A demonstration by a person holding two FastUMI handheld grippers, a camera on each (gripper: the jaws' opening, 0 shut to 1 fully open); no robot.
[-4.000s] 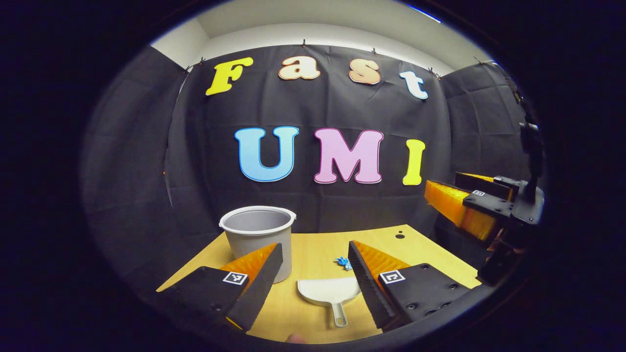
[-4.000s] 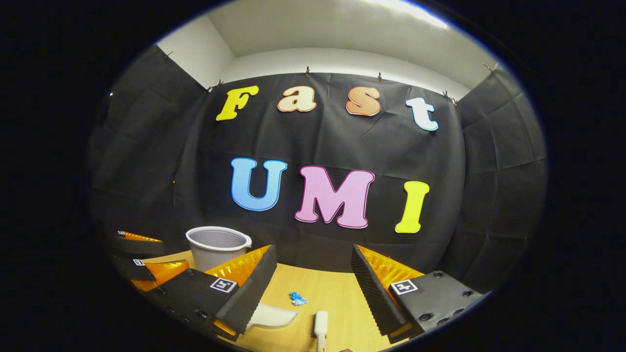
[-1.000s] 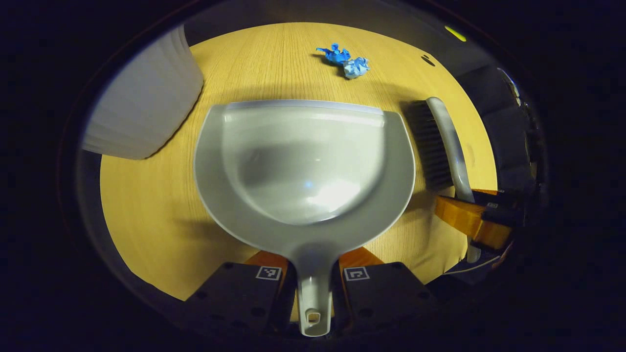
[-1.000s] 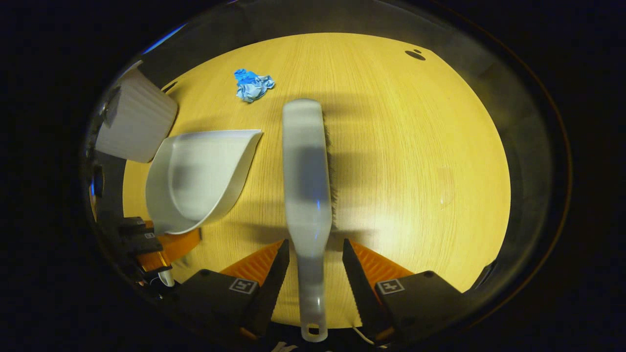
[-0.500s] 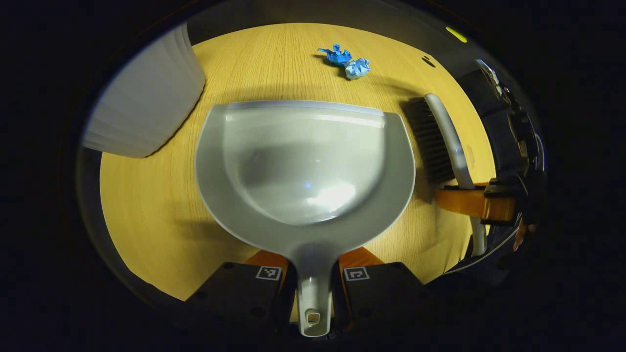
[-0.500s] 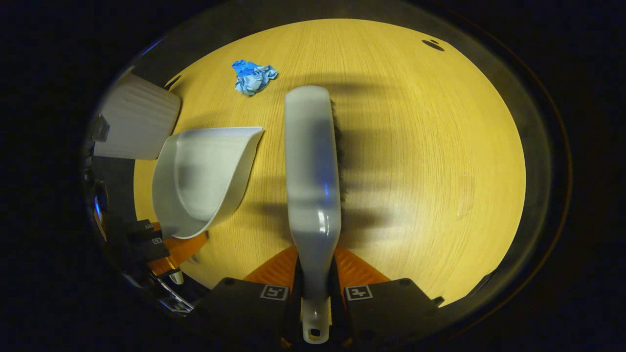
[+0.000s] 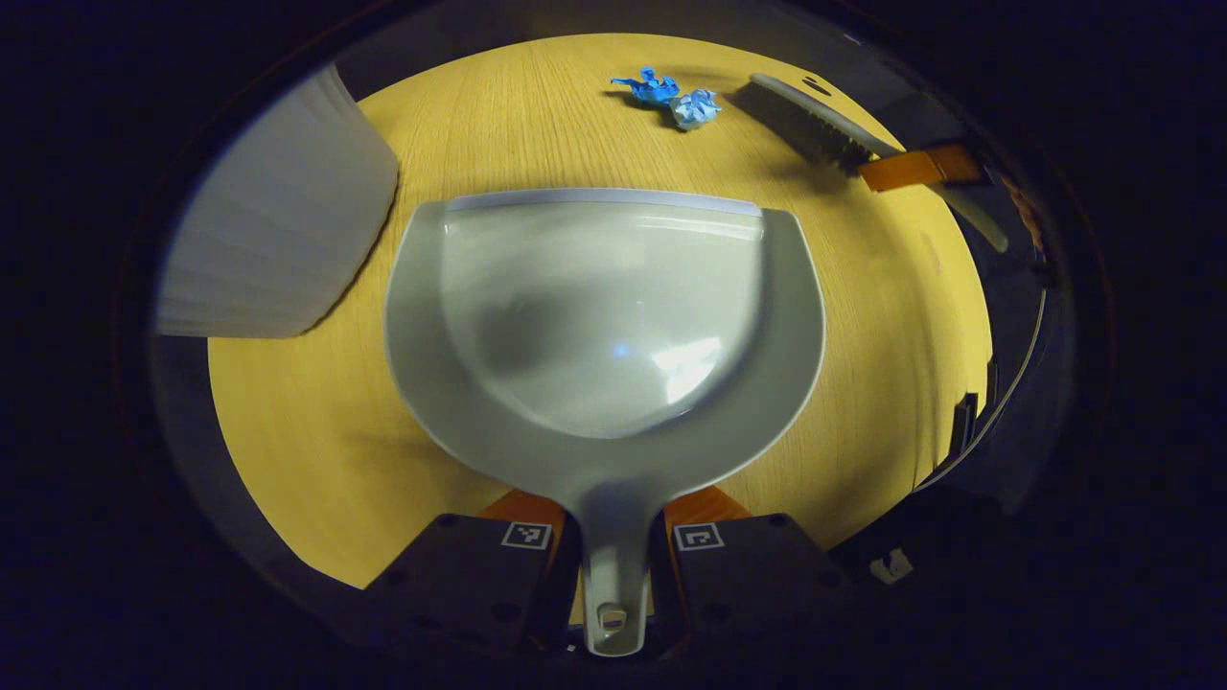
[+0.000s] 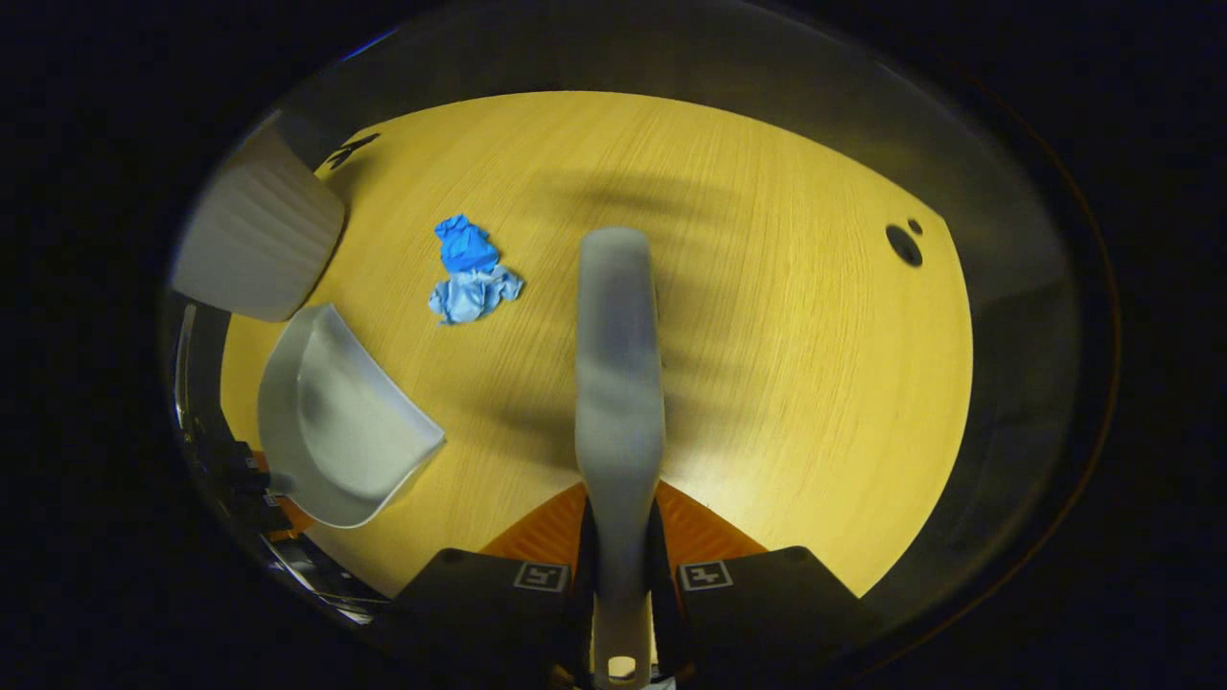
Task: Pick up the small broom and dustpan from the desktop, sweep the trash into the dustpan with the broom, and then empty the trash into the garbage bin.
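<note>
- Left gripper view: the left tongs (image 7: pixel 613 546) are closed tight on the handle of the grey dustpan (image 7: pixel 604 316), one finger pressing each side of it.
- The dustpan's open lip faces away from the camera, over the wooden bench (image 7: pixel 288 422).
- The ribbed side of the pale garbage bin (image 7: pixel 273 230) stands just left of the dustpan.
- Two crumpled blue scraps of trash (image 7: pixel 671 101) lie on the bench beyond the dustpan's lip, apart from it.
- The small broom (image 7: pixel 815 125) sits at the upper right, bristle end near the trash, with a finger of the right tongs (image 7: pixel 920 168) across its handle.
- Right gripper view: the right tongs (image 8: pixel 621 580) clamp the broom (image 8: pixel 618 383) by its handle, and its head reaches forward over the bench (image 8: pixel 796 383).
- The trash (image 8: pixel 470 273) lies left of the broom head, a little apart.
- The dustpan (image 8: pixel 331 431) is at lower left, and the garbage bin (image 8: pixel 254 240) is beyond it.
</note>
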